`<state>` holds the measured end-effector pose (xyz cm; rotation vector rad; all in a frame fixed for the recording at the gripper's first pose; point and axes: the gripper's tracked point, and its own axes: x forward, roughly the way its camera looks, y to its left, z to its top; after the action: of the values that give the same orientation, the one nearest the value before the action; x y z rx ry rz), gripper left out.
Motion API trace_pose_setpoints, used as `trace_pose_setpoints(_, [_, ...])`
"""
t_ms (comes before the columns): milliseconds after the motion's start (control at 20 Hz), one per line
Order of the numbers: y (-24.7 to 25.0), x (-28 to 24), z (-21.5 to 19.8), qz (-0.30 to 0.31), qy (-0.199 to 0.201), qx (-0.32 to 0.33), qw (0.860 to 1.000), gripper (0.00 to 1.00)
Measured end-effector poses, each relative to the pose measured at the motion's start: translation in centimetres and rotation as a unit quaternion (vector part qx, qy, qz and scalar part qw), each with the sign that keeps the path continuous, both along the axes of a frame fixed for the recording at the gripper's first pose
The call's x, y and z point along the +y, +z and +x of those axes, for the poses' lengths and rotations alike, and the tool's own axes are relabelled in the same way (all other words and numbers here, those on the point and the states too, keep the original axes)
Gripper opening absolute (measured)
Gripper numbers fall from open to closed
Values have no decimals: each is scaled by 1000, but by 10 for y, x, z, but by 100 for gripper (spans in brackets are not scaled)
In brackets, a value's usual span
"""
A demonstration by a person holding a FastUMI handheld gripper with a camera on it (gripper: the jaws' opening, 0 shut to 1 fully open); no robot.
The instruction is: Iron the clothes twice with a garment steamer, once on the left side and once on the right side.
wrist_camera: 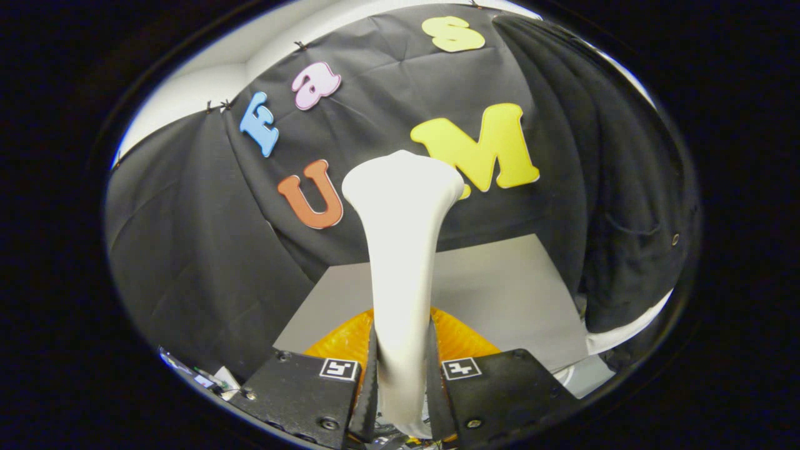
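The claw (402, 381) is clamped tight on the white steamer (403, 250), with one finger pressing on each side of its handle. The steamer stands up between the fingers, and its wide head is up beyond them. A dark piece of clothing (600, 187) hangs off to the right. An orange thing (459, 340) sits just behind the fingers on the grey worktop (506, 281).

A black cloth (206, 250) hangs as the booth's wall, creased and draped, fastened along its top edge with small clips (215, 106). Above it shows a white wall (187, 87). Below the cloth lies a flat grey tabletop (506, 294). On it sits an orange ribbed object (462, 340), partly hidden. A small tangle of wires and parts (209, 378) lies beside the tabletop's near corner.
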<state>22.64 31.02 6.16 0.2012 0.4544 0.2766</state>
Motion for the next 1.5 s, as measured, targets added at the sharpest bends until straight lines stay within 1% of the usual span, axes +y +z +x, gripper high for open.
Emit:
trace_pose_setpoints(150, [17, -31, -24, 2, -16, -36, 999, 36])
trace_pose_setpoints(400, [31, -97, -66, -13, -77, -71, 994, 36])
trace_pose_setpoints(500, [43, -126, -83, -18, -104, -90, 990, 36])
trace_pose_setpoints(700, [81, -178, -109, -29, -152, -146, 977, 36])
trace_pose_setpoints(900, [131, -218, -123, -60, -193, -222, 954, 36])
trace_pose_setpoints(1050, [157, -236, -114, -72, -196, -252, 945, 35])
trace_pose_setpoints(1200, [176, -251, -92, -81, -196, -279, 937, 36])
trace_pose_setpoints(1300, [189, -256, -77, -69, -191, -295, 934, 35])
trace_pose_setpoints(1400, [195, -260, -60, -60, -184, -301, 934, 35])
trace_pose_setpoints(1500, [204, -263, -48, -52, -169, -308, 935, 35])
